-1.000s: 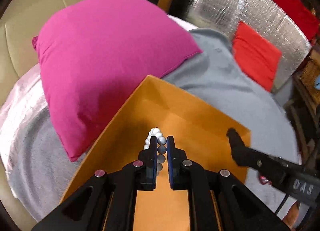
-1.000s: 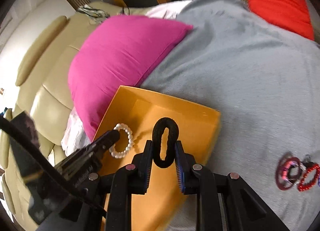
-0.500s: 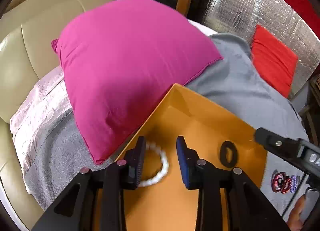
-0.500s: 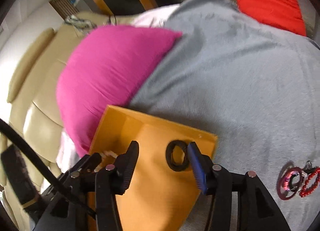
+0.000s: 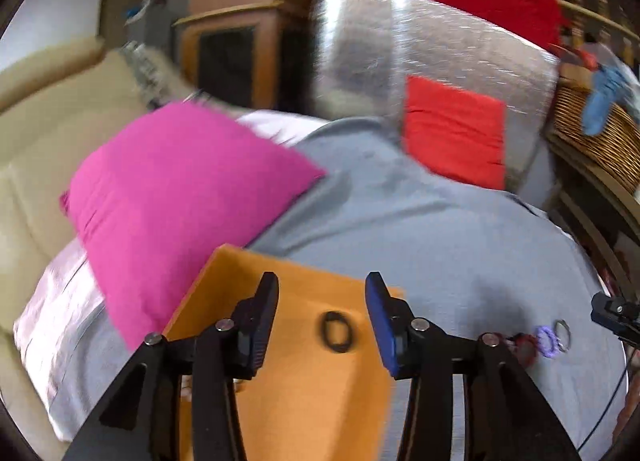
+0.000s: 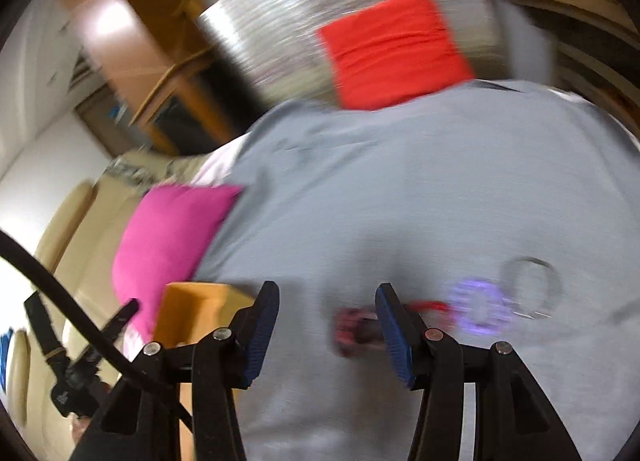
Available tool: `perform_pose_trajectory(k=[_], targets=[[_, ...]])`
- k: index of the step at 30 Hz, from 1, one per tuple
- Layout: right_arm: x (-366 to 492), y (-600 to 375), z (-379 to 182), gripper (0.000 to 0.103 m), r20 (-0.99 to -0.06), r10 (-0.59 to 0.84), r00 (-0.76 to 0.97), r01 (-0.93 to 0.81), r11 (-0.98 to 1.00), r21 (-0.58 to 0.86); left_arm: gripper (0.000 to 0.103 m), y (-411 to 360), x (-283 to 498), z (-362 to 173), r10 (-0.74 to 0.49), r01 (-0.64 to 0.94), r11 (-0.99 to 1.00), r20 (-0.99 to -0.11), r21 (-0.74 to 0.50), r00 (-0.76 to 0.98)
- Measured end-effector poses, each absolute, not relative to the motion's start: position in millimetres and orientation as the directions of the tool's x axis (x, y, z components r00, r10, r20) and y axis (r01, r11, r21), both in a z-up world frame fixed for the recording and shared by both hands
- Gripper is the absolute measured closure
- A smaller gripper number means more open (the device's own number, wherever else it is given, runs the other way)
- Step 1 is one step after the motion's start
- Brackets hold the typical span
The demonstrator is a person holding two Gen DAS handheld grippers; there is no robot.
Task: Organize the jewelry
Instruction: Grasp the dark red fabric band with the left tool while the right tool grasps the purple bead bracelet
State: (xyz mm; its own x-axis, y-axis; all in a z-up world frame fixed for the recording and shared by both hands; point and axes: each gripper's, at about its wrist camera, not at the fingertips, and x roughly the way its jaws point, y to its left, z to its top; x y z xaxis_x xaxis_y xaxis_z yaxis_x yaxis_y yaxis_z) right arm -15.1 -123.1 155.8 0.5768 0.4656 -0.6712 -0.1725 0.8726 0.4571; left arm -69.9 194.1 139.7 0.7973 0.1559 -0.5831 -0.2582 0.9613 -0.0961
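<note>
**A:** Big picture first: a grey blanket [image 6: 400,189] fills the middle of both views, the pink cushion [image 5: 176,197] sits at centre left, and the orange tray [image 5: 304,381] is low in the left wrist view. What worries you here?

**B:** The blur. Everything in the right wrist view is smeared, so a grab made now could easily miss. The right gripper [image 6: 326,325] has its jaws apart with nothing between them, and the loose pieces lie just past and to the right of its right jaw.

**A:** And they're bunched up.

**B:** Right. The dark red bracelet [image 6: 356,331] touches the jaw's edge in the picture, the purple beaded ring [image 6: 478,309] is beside it, and the thin silver bangle [image 6: 530,287] overlaps that. Close on one and you may drag a neighbour, or pinch soft blanket instead.

**A:** The left side?

**B:** The left gripper [image 5: 322,313] is empty, jaws opening, above the tray. The black hair tie [image 5: 337,331], a small flat loop, already lies in the tray, framed between the jaws but clear of them. A careless dip could knock it or tip the tray's low wall.

**A:** Any pearls?

**B:** Something pale peeks out behind the left jaw; I can't tell.
</note>
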Motion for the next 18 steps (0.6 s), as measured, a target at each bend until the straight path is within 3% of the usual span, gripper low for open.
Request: perform_pose_trajectory(k=[8,14,18], targets=[[-25,-220,105,0.049,-0.635,0.501,0.588,0.002,0.784,0.621,0.055,121,-47,135,0.001,-0.075,0.992,-0.590,-0.101,0.807],[-13,-256,79,0.049,-0.665,0.470,0.581,0.072,0.784,0.616,0.055,70,-20,107,-0.110,0.045,0.992,-0.664,-0.114,0.740],[3,-267,63,0.052,-0.726,0.412,0.550,0.124,0.820,0.559,0.049,44,-9,89,-0.158,0.087,0.987,-0.704,-0.136,0.692]])
